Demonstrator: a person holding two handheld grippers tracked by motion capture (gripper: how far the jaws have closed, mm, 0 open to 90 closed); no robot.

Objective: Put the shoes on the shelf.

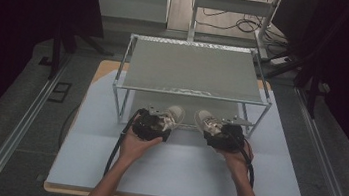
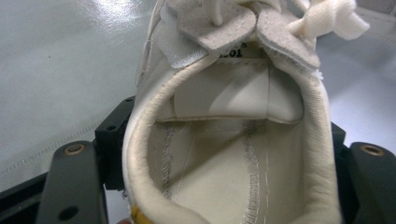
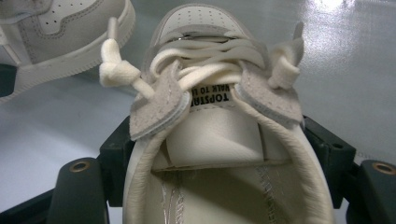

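Observation:
Two cream low-top sneakers with thick laces sit side by side on the pale blue table top (image 1: 178,174), toes pointing under the rack. My left gripper (image 1: 161,122) is shut on the left sneaker (image 1: 174,113) at its heel. In the left gripper view the black jaws press both sides of the sneaker's collar (image 2: 140,140), with the gripper (image 2: 224,186) centred on the opening. My right gripper (image 1: 216,130) is shut on the right sneaker (image 1: 205,118) in the same way. The right gripper view looks down into that sneaker (image 3: 210,135) between the gripper (image 3: 229,191) jaws.
A metal-framed rack (image 1: 193,70) with a grey top shelf stands on the table just beyond the sneakers, its front legs on either side of them. The left sneaker (image 3: 60,28) lies at the upper left of the right gripper view. Cables trail back from both grippers.

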